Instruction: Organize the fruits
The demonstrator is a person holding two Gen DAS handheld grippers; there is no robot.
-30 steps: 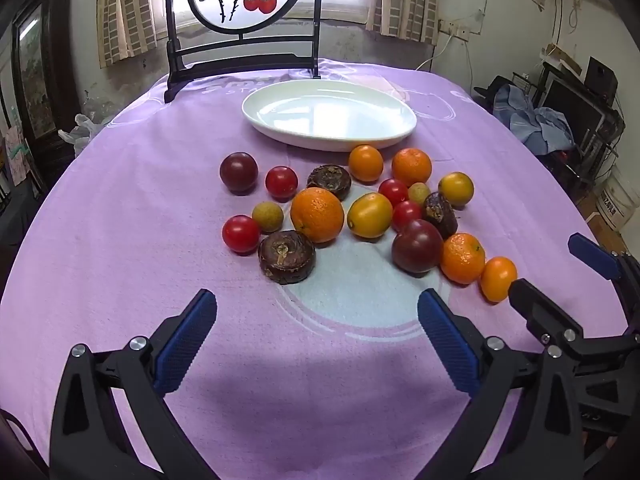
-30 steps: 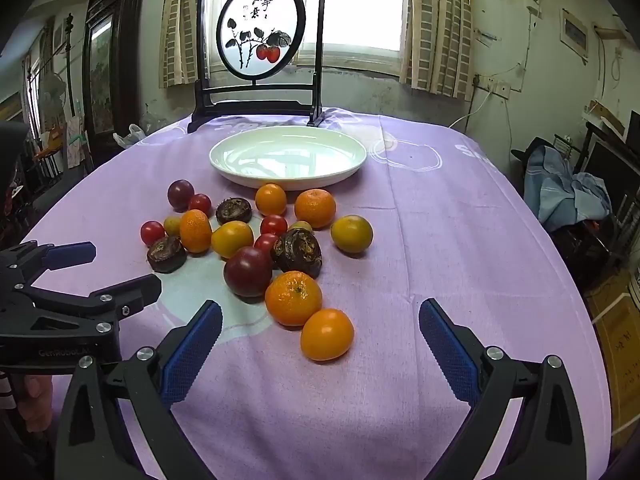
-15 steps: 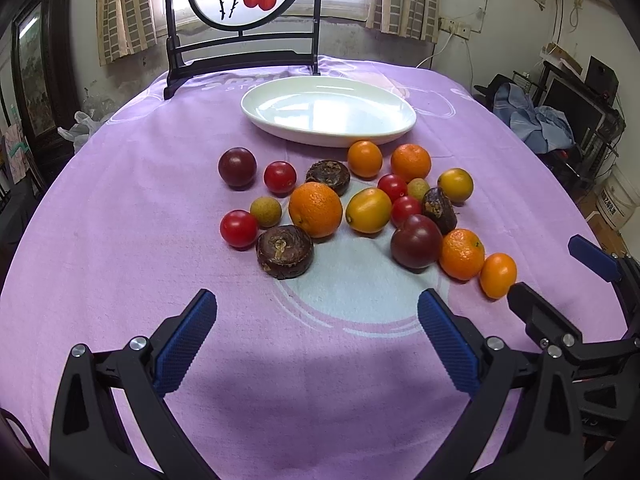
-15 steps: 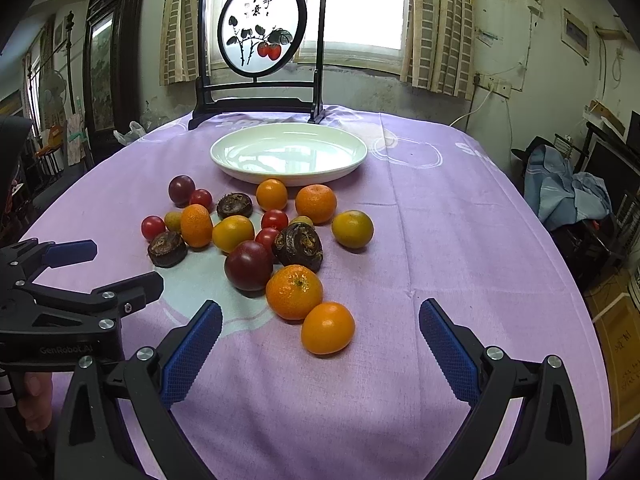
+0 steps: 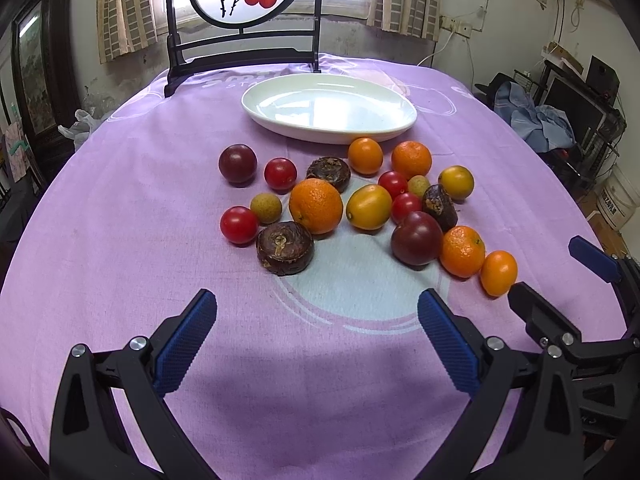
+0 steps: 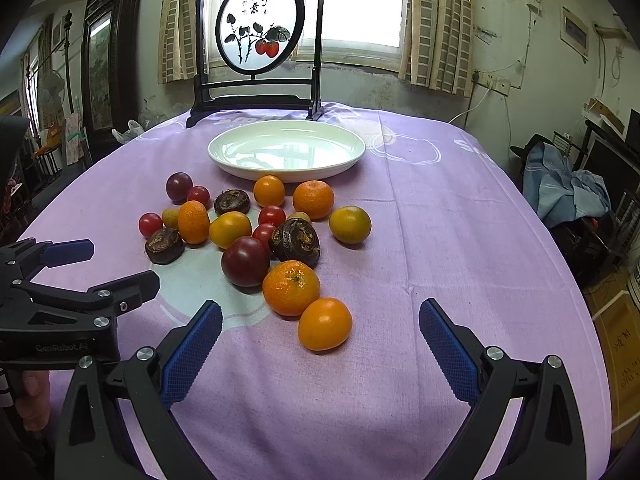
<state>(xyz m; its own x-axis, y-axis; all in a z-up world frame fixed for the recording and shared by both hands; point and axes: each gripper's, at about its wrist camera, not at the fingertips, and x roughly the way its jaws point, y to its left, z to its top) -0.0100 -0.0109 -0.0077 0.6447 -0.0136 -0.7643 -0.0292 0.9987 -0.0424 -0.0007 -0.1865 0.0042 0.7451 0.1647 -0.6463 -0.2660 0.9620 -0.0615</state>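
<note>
A purple cloth [image 5: 120, 240] covers the table, with a white plate [image 5: 329, 109] at its far side — empty. Fruits [image 5: 316, 205] lie loose just before the plate; the left gripper [image 5: 316, 332] and right gripper [image 6: 320, 344] hover nearer — both spread wide, holding nothing.

The left gripper [image 5: 316, 336] has two black plastic fingers with triangular cut-outs, each tipped by a blue pad [image 5: 182, 344] of knurled, ribbed rubber. Silver round-head screws sit just behind each pad. The right gripper [image 6: 320, 352] is built alike: black arms, blue cross-hatched pads [image 6: 448, 348], paired silver screws behind them. Seen from the right wrist, the left gripper's black body carries faint grey lettering, too blurred to read, and bare skin of the person's hand [image 6: 34, 400] shows below it.
</note>
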